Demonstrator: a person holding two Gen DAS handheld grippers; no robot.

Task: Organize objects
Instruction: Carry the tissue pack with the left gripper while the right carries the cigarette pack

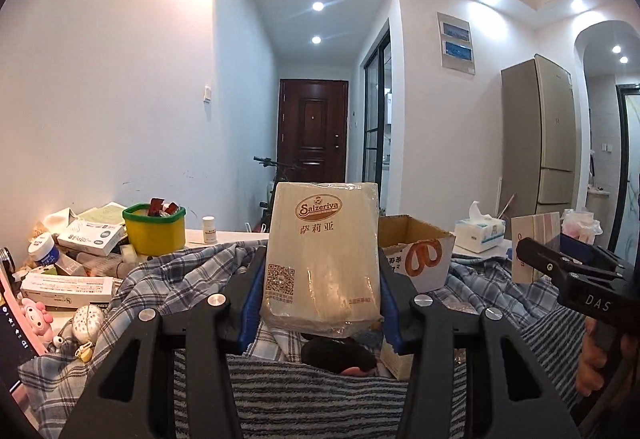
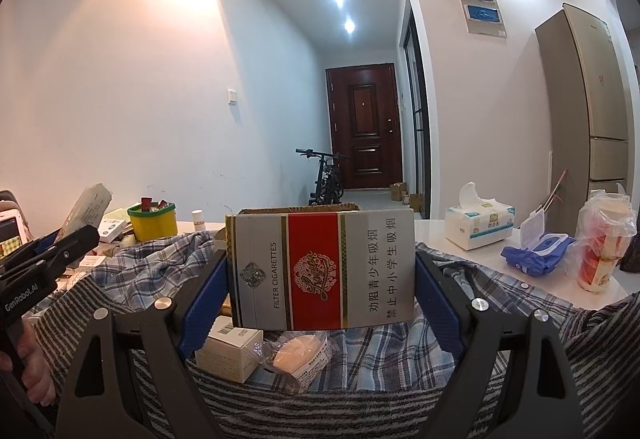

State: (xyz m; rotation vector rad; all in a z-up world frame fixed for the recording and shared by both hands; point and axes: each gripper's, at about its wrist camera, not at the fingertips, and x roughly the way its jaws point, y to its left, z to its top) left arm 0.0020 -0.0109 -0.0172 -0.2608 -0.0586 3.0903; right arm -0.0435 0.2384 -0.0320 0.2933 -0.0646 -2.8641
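My left gripper (image 1: 320, 279) is shut on a beige plastic-wrapped Saizeriya napkin pack (image 1: 322, 239), held upright above the cloth pile. My right gripper (image 2: 322, 295) is shut on a silver and red cigarette carton (image 2: 320, 271), held broadside between the blue pads. In the left wrist view the right gripper (image 1: 524, 251) shows at the right edge with the carton (image 1: 534, 239) end-on. In the right wrist view the left gripper (image 2: 80, 235) shows at the left edge, with the pack (image 2: 86, 211) tilted in it. A hand (image 2: 32, 367) grips its handle.
A plaid shirt (image 2: 392, 351) and a striped cloth (image 2: 320, 411) cover the table's front. An open cardboard box (image 1: 416, 251) stands behind. On the left are a yellow tub (image 1: 154, 235) and boxes; on the right, a tissue pack (image 2: 480, 225) and blue wipes (image 2: 536, 251). A small white box (image 2: 230, 347) lies under the carton.
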